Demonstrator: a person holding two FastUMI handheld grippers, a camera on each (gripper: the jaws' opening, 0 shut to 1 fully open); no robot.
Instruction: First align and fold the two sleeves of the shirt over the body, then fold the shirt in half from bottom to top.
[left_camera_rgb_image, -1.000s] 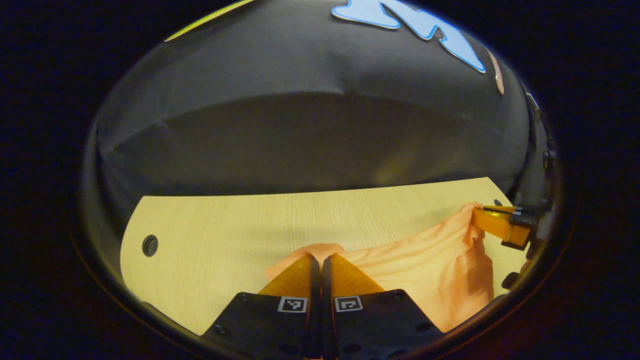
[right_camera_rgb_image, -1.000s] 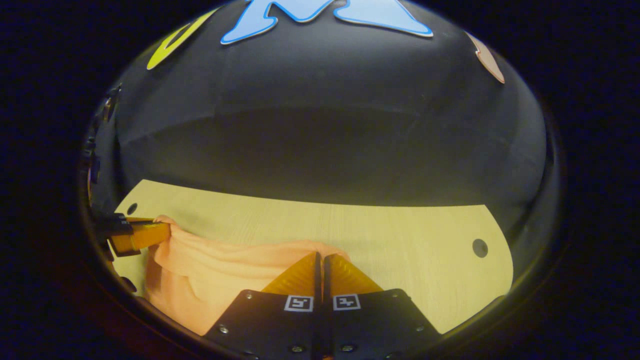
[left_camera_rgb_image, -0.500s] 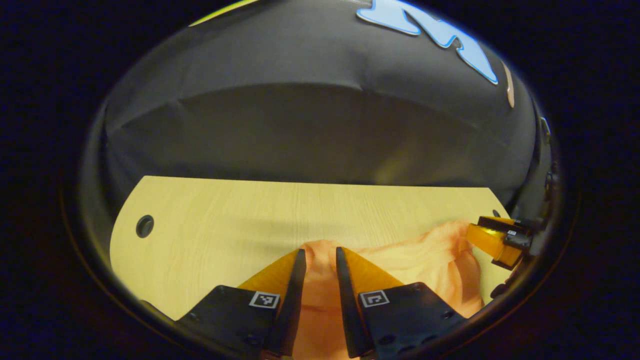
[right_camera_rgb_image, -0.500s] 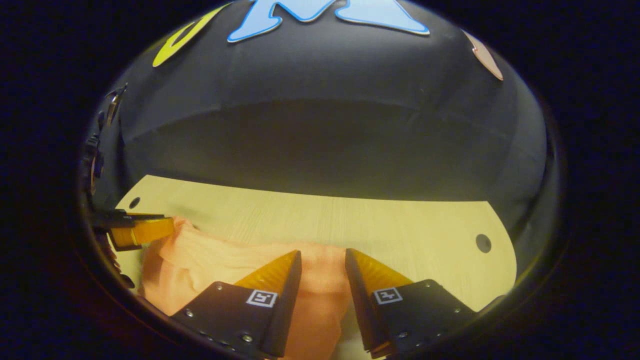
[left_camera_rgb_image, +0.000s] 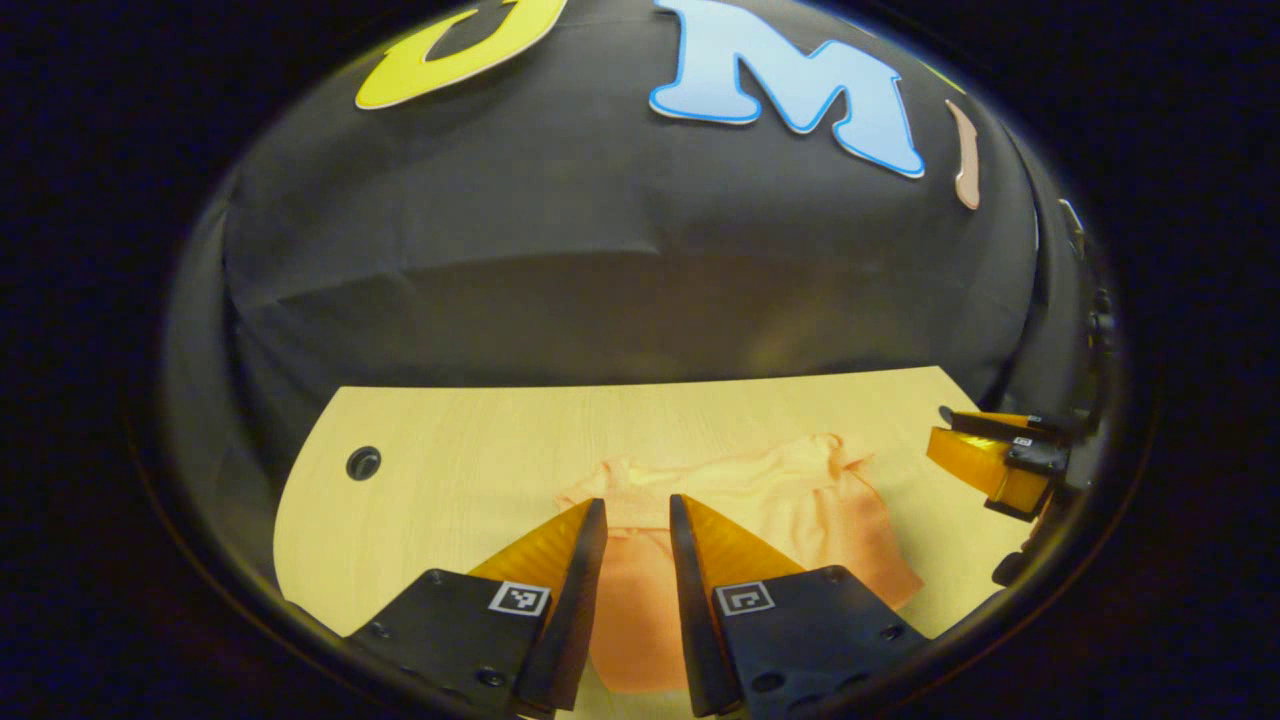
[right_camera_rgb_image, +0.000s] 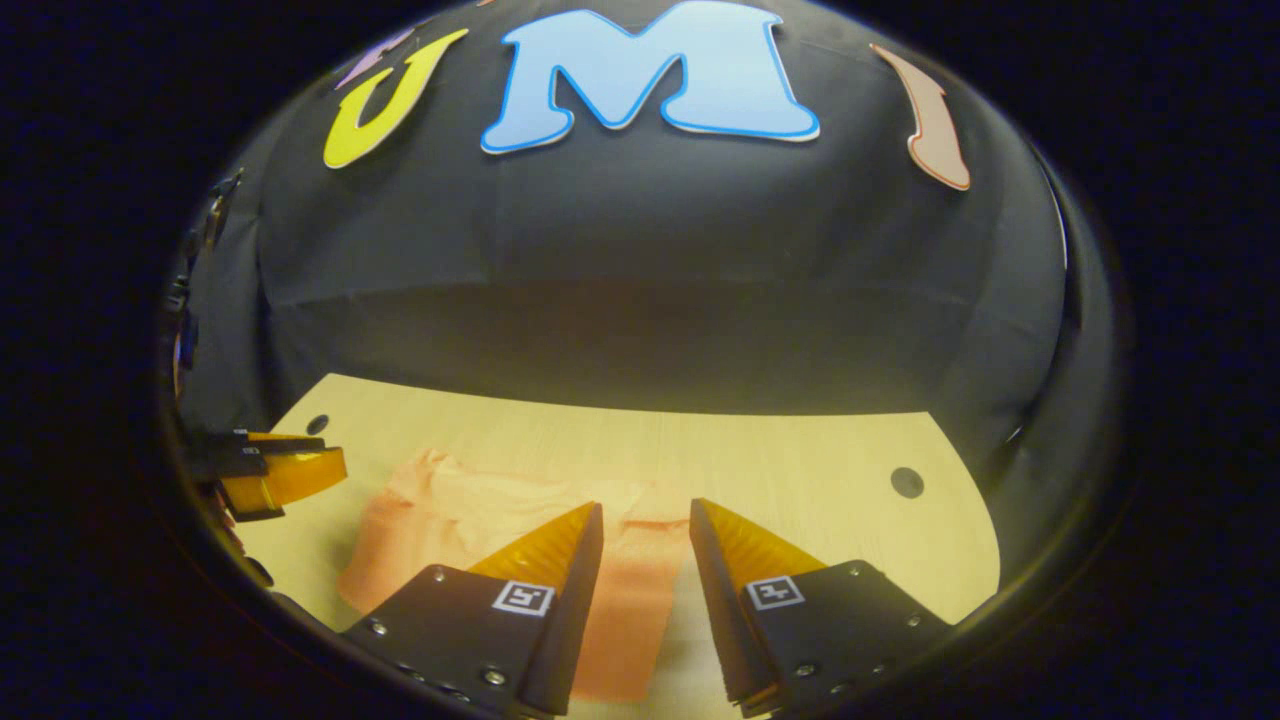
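The orange shirt (left_camera_rgb_image: 790, 500) lies folded flat on the light wooden table (left_camera_rgb_image: 480, 460), its rumpled top edge toward the wall. My left gripper (left_camera_rgb_image: 637, 510) hovers open just above the shirt's left end, with nothing between its fingers. In the right gripper view the shirt (right_camera_rgb_image: 470, 520) spreads from the lower left to the middle. My right gripper (right_camera_rgb_image: 645, 515) is open above the shirt's right end and holds nothing. The right gripper (left_camera_rgb_image: 985, 455) appears at the far right edge of the left gripper view, and the left gripper (right_camera_rgb_image: 275, 470) at the far left of the right gripper view.
A round cable hole (left_camera_rgb_image: 362, 462) sits near the table's left end and another hole (right_camera_rgb_image: 906, 482) near its right end. The black cloth wall (left_camera_rgb_image: 620, 260) rises right behind the table's far edge. Bare wood (right_camera_rgb_image: 800, 470) stretches between shirt and wall.
Both grippers, shut on the shirt's edge a second ago, opened and let it drop onto the body. They have since lifted and drawn back, leaving the shirt folded flat.
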